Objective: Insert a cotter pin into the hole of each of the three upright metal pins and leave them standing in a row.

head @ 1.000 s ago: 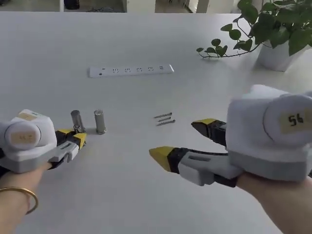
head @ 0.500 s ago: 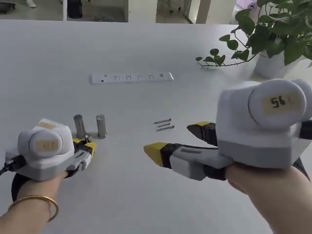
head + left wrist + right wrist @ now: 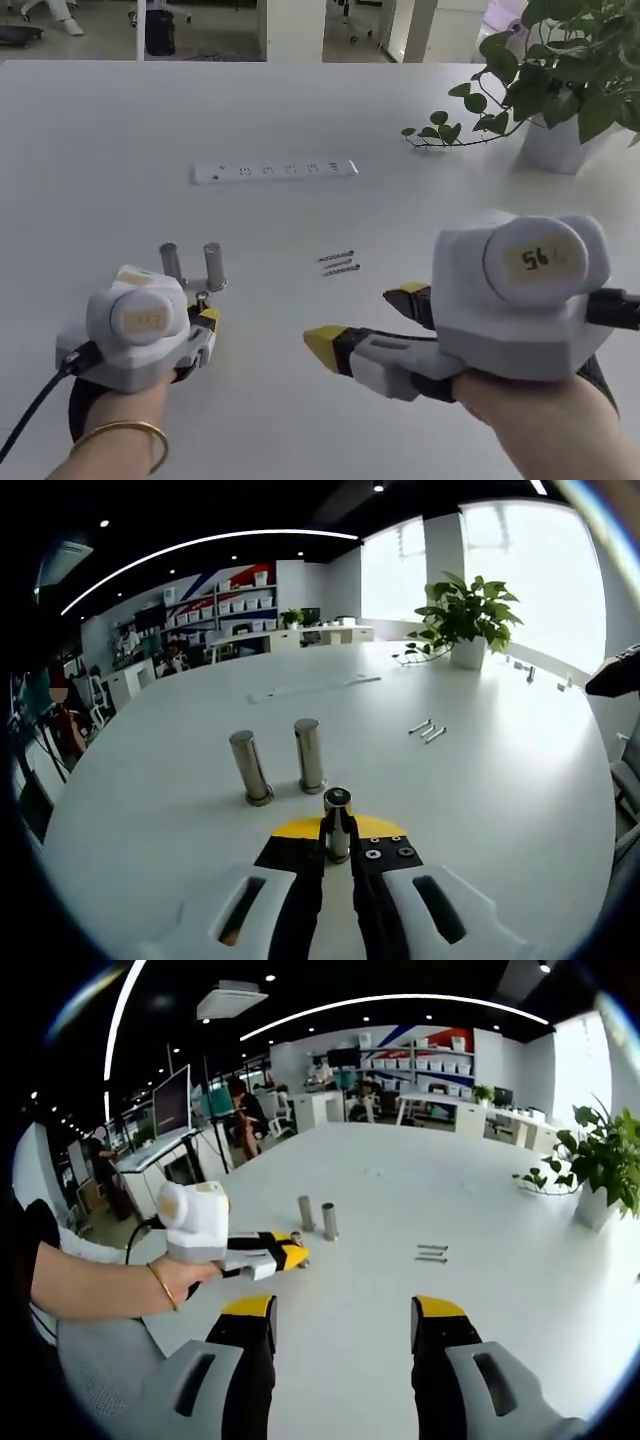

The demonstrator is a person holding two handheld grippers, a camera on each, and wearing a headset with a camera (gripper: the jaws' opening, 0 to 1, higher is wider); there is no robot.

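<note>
The held metal pin (image 3: 337, 820) is sitting upright between the jaws of the left gripper (image 3: 337, 845), which are clamping its lower shaft, its base at or just above the table (image 3: 300, 110); contact is unclear. Compared with a second ago, this gripper is now lying further toward the right of the standing pair. It is bringing its pin just in front of the closest standing pin (image 3: 309, 755), with the second standing pin (image 3: 249, 767) just beside that one. Since the headset has also tilted, part of that shift is probably the camera's.

All three pins are looking bare at the top, and the cotter pins (image 3: 339, 263) are lying together on the table, well apart from the metal pins, so no insertion seems to have begun. My reading is that the held pin is being steadied for its cotter pin.

The right gripper (image 3: 367, 320) is hovering as before, short of the cotter pins. Its yellow-tipped jaws are spread wide with nothing between them, and it is pointing left across the table. The left hand is gripping its tool low and level.

Beyond, a power strip (image 3: 274, 171) is lying flat, and a potted plant (image 3: 560, 80) is standing at the far right.
</note>
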